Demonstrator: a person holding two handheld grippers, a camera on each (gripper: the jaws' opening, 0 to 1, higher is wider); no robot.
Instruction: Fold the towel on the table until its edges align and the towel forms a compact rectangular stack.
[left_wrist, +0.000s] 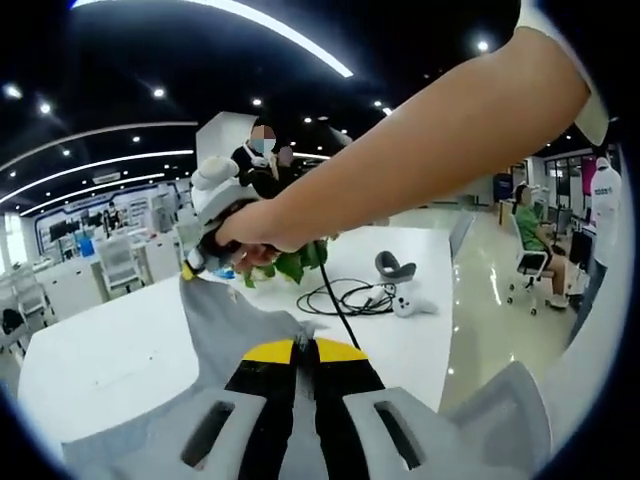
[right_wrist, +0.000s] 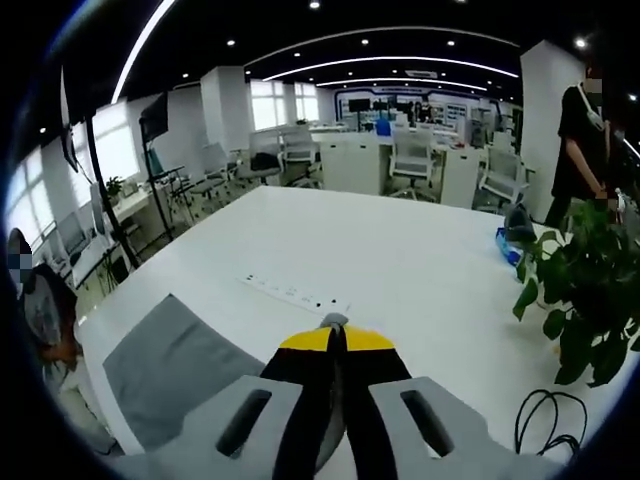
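The grey towel (left_wrist: 235, 325) hangs stretched above the white table (left_wrist: 110, 360). In the left gripper view my left gripper (left_wrist: 305, 350) is shut on one part of it, the yellow-tipped jaws pressed together over the cloth. From there the cloth runs up to my right gripper (left_wrist: 192, 268), held by a hand whose bare arm crosses from the upper right. In the right gripper view my right gripper (right_wrist: 335, 340) is shut on a small grey fold at its tips. The rest of the towel (right_wrist: 170, 375) drapes down at lower left over the table (right_wrist: 400, 250).
Black cables (left_wrist: 345, 298) and a grey-white headset with controller (left_wrist: 398, 270) lie on the table behind the towel. A leafy plant (right_wrist: 580, 300) stands at the right edge, a power strip (right_wrist: 295, 293) lies mid-table. People, chairs and desks surround the table.
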